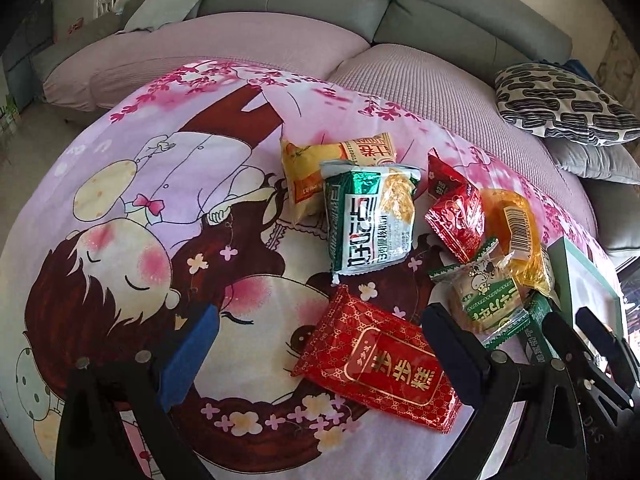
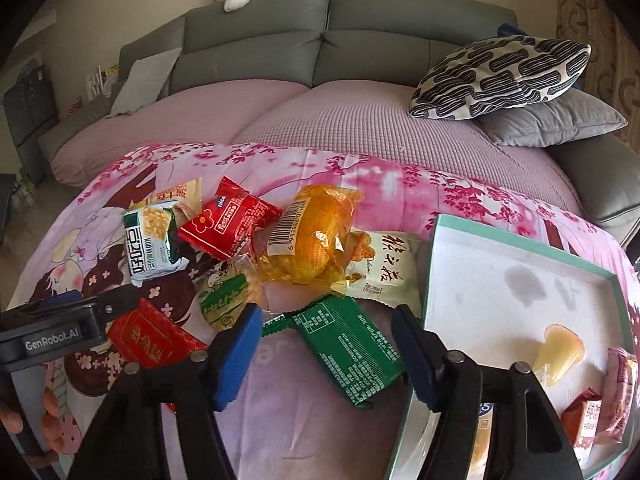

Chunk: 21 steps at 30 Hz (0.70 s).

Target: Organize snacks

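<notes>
Snacks: eight loose on cloth (image 2: pixel 304 432), perhaps four in tray (image 2: pixel 434 264); both jaws open, empty.

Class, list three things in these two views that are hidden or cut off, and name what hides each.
1. Green packet, left wrist view: mostly behind the gripper fingers.
2. Snacks in the tray, right wrist view: pink packet cut by the picture edge; another hidden under the right gripper.
3. White packet, right wrist view: partly under the orange bag.

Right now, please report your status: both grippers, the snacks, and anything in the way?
Left gripper open over red packet. Right gripper open around green packet, not gripping. Tray close, nothing blocking.
</notes>
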Each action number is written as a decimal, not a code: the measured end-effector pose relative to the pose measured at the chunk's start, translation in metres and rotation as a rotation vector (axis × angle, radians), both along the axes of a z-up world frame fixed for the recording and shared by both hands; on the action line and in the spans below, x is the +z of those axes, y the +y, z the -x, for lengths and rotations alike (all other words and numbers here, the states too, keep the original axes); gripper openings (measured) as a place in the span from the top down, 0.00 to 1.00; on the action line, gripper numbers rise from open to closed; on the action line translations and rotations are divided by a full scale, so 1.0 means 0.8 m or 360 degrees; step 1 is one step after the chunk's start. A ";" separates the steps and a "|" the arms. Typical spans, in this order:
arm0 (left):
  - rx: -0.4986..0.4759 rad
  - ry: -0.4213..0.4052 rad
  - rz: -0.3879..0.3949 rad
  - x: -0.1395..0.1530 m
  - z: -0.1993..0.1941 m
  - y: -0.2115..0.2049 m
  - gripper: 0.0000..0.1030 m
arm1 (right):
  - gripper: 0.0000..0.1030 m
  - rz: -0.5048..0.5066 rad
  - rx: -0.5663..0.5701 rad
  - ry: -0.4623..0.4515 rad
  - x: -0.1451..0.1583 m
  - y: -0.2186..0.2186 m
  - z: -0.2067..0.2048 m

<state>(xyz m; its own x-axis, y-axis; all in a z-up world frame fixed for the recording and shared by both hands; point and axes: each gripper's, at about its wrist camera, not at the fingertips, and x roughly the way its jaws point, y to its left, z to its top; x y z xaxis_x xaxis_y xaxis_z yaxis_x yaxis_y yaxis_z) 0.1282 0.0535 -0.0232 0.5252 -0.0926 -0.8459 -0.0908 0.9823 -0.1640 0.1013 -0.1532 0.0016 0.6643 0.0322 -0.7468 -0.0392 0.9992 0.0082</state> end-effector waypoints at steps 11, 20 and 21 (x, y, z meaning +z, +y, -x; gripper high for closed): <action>-0.0093 0.0018 0.0008 -0.002 -0.001 -0.025 0.02 | 0.40 0.0034 -0.0012 0.0079 -0.019 -0.006 -0.003; -0.0131 0.0083 -0.0004 -0.014 -0.003 -0.043 0.02 | 0.48 -0.0073 -0.0029 0.0155 -0.018 -0.010 0.012; -0.0129 0.0085 0.0002 -0.016 -0.003 -0.044 0.02 | 0.50 -0.0076 -0.0030 0.0159 -0.018 -0.011 0.014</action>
<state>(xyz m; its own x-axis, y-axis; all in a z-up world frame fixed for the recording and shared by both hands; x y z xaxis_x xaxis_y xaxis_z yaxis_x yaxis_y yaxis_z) 0.1305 0.0186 -0.0357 0.4701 -0.1342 -0.8724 -0.0199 0.9865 -0.1625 0.0904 -0.1620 -0.0128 0.5877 0.0574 -0.8070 -0.0169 0.9981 0.0586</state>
